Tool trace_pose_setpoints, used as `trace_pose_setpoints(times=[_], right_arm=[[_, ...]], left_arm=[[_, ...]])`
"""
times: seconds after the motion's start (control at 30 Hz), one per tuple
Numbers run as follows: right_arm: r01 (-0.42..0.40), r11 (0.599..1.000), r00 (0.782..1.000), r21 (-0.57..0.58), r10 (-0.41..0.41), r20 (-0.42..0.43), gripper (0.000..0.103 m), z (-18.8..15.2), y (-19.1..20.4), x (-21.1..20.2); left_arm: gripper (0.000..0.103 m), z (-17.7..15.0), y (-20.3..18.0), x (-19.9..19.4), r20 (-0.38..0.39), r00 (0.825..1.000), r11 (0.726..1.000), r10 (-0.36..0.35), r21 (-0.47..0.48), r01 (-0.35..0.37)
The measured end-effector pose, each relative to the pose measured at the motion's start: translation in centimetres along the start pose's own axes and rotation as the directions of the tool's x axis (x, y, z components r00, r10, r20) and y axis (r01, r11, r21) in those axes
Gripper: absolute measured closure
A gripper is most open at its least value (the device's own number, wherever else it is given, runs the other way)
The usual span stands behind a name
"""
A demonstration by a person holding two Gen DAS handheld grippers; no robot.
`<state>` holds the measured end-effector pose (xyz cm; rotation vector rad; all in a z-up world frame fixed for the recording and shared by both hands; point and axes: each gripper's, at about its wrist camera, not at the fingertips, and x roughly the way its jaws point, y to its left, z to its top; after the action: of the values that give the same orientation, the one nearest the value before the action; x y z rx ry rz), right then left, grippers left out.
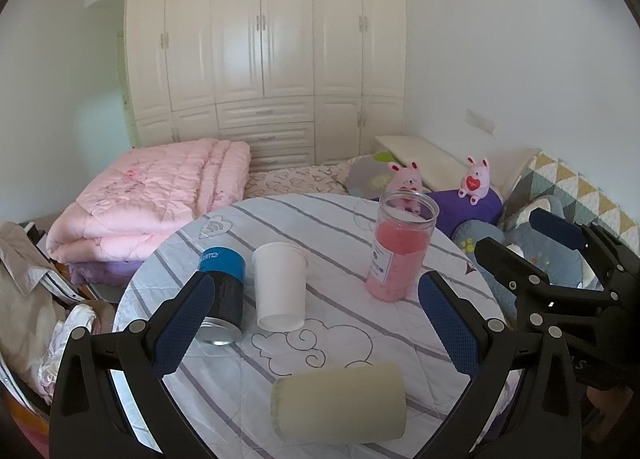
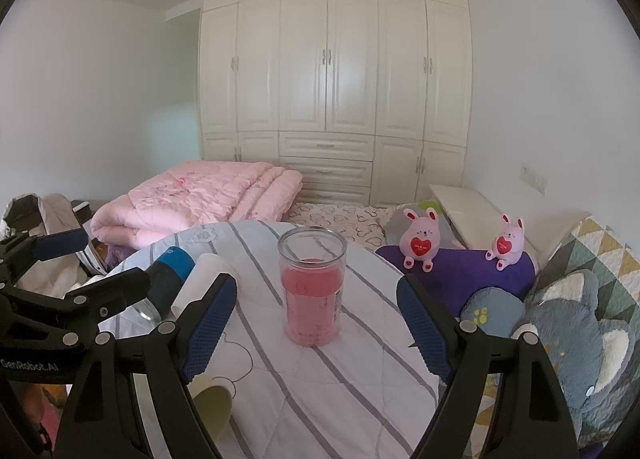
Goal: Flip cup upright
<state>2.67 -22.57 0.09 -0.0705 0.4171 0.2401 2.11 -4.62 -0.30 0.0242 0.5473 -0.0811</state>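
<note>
A pale yellow-green paper cup [image 1: 340,403] lies on its side on the round table [image 1: 328,339], near its front edge; it also shows in the right wrist view [image 2: 212,407] with its mouth facing me. A white cup [image 1: 279,285] lies tipped on the table's middle, base toward me; the right wrist view shows it at left [image 2: 202,279]. My left gripper [image 1: 316,323] is open and empty, just behind the yellow-green cup. My right gripper [image 2: 316,327] is open and empty, hovering by the table's right edge; it also shows in the left wrist view [image 1: 532,251].
A clear jar of pink grains [image 1: 400,247] stands upright at the table's right [image 2: 312,291]. A black and blue can [image 1: 222,295] lies on its side at left. A bed with a pink quilt [image 1: 152,195], plush toys [image 2: 420,239] and cushions surrounds the table.
</note>
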Motion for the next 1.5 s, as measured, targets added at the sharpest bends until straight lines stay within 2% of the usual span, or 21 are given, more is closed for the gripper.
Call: trace_pose_setpoints(times=[0.97,1.5], right_arm=[[0.009,1.000,0.999,0.013,-0.009,-0.039,0.020,0.0,-0.4,1.0],[0.023,1.000,0.997,0.013,-0.022,-0.071,0.020,0.0,-0.4,2.2]], left_arm=[[0.000,-0.3,0.0,0.7,0.037,0.999,0.999,0.040,0.028,-0.041],[0.000,-0.4,-0.1,1.7,-0.021,1.000,1.000,0.002,0.031,-0.002]])
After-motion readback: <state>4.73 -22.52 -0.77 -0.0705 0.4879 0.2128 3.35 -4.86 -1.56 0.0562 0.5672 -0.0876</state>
